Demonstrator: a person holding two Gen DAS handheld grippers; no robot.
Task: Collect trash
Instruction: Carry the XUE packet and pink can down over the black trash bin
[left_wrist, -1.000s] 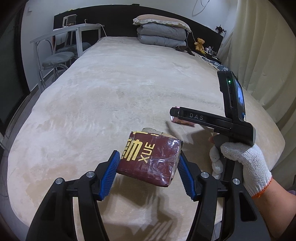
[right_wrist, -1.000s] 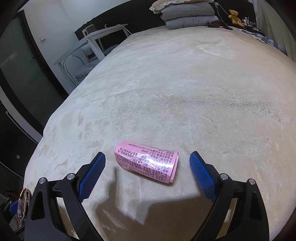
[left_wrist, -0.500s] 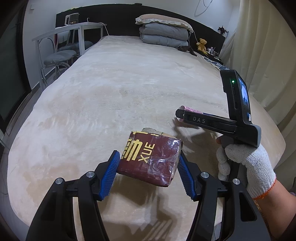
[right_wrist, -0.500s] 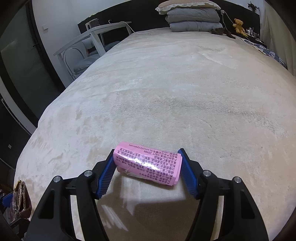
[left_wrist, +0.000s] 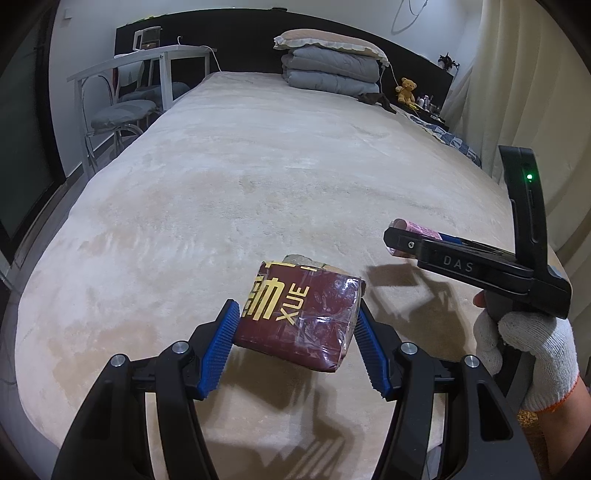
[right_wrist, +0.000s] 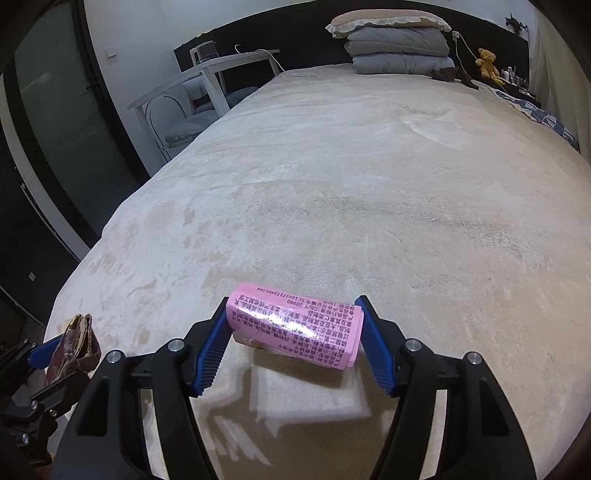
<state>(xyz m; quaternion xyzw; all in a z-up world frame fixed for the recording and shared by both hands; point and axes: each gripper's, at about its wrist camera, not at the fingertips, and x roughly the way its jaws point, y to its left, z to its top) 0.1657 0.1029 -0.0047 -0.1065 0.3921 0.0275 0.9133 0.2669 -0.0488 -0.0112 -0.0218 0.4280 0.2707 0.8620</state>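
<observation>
Pink paper roll (right_wrist: 295, 325), light and crushable, sits clamped end-to-end in the right gripper (right_wrist: 291, 339) above the bed's (right_wrist: 369, 184) near edge, while the left gripper (left_wrist: 295, 332) pinches a crinkly maroon packet (left_wrist: 299, 314) by its sides.

You face a wide bed (left_wrist: 258, 177) under a cream plush cover, running back to a black headboard (left_wrist: 236, 44) against a white wall (left_wrist: 85, 44). Folded grey quilts (left_wrist: 328, 72) topped by a pillow (left_wrist: 328, 40) sit at its head, with a small teddy bear (left_wrist: 406, 88) to their right. A white desk (left_wrist: 147, 59) and chairs (left_wrist: 118, 110) stand to your left; pale curtains (left_wrist: 524, 92) hang to your right.
</observation>
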